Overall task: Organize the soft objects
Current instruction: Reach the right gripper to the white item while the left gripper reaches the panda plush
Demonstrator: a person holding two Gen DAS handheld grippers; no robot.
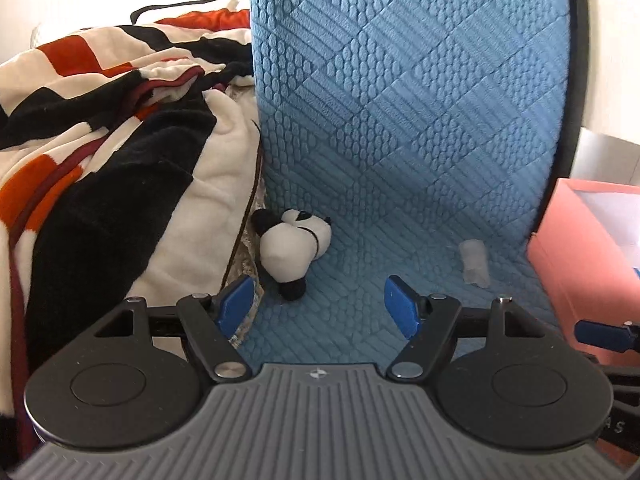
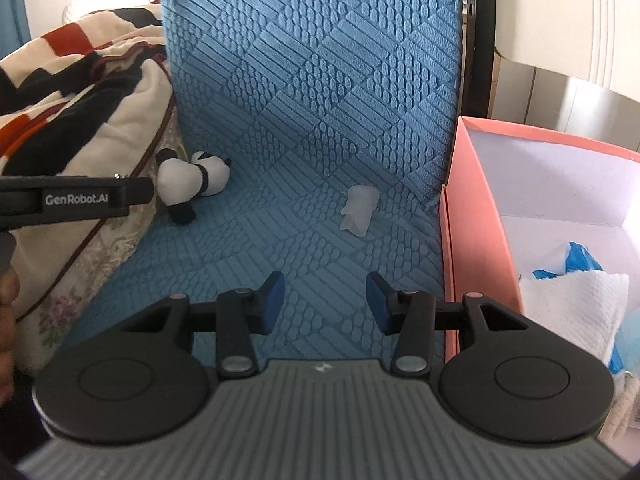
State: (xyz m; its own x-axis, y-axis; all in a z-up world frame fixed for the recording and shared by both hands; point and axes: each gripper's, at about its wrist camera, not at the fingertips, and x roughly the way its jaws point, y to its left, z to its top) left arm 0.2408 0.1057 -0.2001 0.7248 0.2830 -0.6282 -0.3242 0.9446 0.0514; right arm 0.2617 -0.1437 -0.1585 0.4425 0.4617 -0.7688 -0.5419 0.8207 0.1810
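Note:
A small black-and-white plush panda lies on the blue quilted cover, against the blanket's edge. My left gripper is open, empty, just short of the panda, which sits ahead and slightly left of the gap. A small pale crumpled object rests on the cover further right. My right gripper is open and empty, hovering over bare cover below that pale object. The pink box holds white and blue soft things.
A bunched blanket in black, cream and red fills the left side. The left gripper's black arm crosses the right wrist view's left edge, with a hand below it. The pink box borders the cover on the right.

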